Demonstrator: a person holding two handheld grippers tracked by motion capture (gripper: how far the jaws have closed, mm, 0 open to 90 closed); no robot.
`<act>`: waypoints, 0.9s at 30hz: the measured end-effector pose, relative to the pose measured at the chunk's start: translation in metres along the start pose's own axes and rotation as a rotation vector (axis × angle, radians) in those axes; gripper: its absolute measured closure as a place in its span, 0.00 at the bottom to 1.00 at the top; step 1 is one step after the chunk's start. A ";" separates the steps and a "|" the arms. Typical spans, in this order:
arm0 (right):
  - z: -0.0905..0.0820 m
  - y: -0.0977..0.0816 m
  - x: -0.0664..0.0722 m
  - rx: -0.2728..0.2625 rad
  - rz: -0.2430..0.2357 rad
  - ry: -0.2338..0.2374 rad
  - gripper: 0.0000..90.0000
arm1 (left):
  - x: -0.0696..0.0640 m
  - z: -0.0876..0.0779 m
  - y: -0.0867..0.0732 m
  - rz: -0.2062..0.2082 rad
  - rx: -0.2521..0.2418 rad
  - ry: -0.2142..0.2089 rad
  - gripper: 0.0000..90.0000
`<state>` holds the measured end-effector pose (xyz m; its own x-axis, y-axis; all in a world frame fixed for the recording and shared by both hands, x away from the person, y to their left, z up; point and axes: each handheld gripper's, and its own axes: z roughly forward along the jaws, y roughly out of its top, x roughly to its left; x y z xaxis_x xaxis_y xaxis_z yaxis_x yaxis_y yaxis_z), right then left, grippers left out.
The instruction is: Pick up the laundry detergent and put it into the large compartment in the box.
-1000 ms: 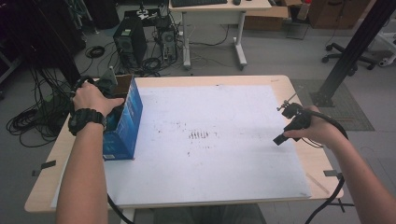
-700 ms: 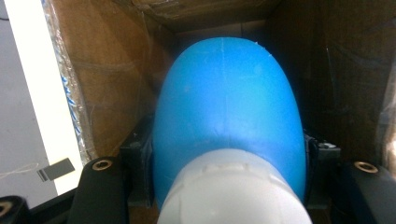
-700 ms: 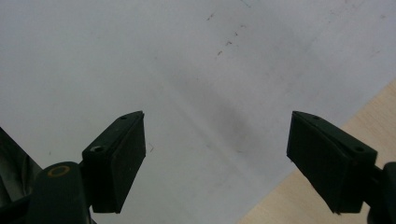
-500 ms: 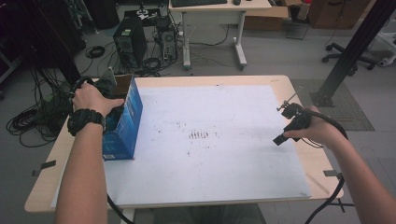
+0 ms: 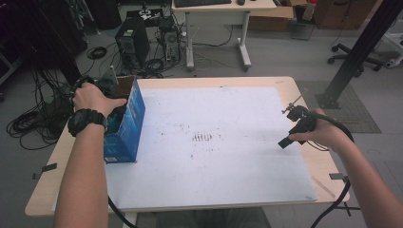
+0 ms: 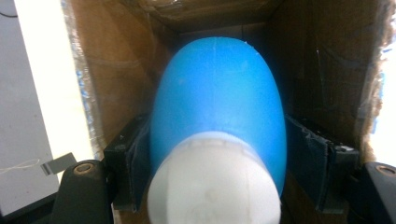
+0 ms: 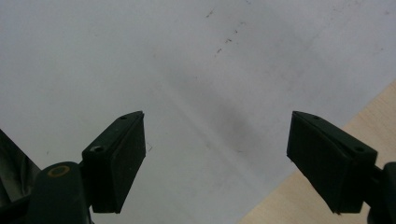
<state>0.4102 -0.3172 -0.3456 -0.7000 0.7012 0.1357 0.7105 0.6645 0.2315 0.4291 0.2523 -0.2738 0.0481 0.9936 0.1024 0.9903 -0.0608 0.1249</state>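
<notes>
**Location.** The blue box stands open-topped at the 9 o'clock edge of the table. The left hand reaches down into it. In the left gripper view a blue bottle with a white cap lies inside the cardboard walls, cap end towards the camera.

**Left gripper.** The jaws have just been opening and now stand apart with the bottle between them. One pad is at 9 o'clock and the other at 3 o'clock of its body. The pads look level with the bottle's sides, but whether they press on it cannot be told.

**Right gripper.** It is idle at the 3 o'clock side of the table, fingers wide apart with nothing between them. It sits over the edge of the white sheet.

**Judgement on the step.** The work appears to be seating a grip on the bottle for lifting it out.
- The pads should close on the widest part of the body, not on the tapering shoulder near the cap, where a smooth, rounded surface would likely slip.
- The gripper should stay centred between the box walls.
- The lift should go straight towards 12 o'clock of the opening, so that the light box is not dragged along.
- The free gripper could steady the box if it tips.
</notes>
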 end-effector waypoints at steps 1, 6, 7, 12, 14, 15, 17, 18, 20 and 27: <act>0.000 0.000 0.000 -0.001 0.000 0.000 0.22 | 0.000 -0.001 0.000 -0.003 0.000 -0.002 0.32; 0.000 0.000 0.000 -0.004 -0.002 0.002 0.22 | 0.000 -0.006 -0.001 -0.003 0.000 0.008 0.31; 0.000 0.000 0.001 -0.003 -0.002 0.002 0.22 | 0.000 -0.007 -0.001 -0.003 0.001 0.008 0.31; 0.000 0.001 0.001 -0.003 -0.004 0.003 0.22 | -0.002 -0.012 -0.001 0.002 0.001 0.007 0.31; 0.001 0.001 0.002 -0.002 -0.005 0.003 0.22 | -0.004 -0.015 0.000 0.009 -0.001 0.011 0.31; 0.001 0.001 0.002 -0.002 -0.005 0.003 0.22 | -0.004 -0.015 0.000 0.009 -0.001 0.011 0.31; 0.001 0.001 0.002 -0.003 -0.005 0.003 0.22 | -0.005 -0.017 0.000 0.013 0.000 0.015 0.31; 0.001 0.001 0.002 -0.003 -0.004 0.003 0.22 | -0.005 -0.019 0.001 0.015 -0.001 0.022 0.31; 0.001 0.001 0.002 -0.003 -0.003 0.003 0.22 | -0.005 -0.021 0.001 0.013 -0.004 0.026 0.31; 0.001 0.001 0.002 -0.007 -0.008 0.003 0.22 | -0.005 -0.031 0.002 0.011 -0.017 0.032 0.30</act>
<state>0.4100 -0.3148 -0.3460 -0.7061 0.6948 0.1364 0.7041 0.6684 0.2399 0.4266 0.2440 -0.2433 0.0544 0.9893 0.1351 0.9873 -0.0735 0.1407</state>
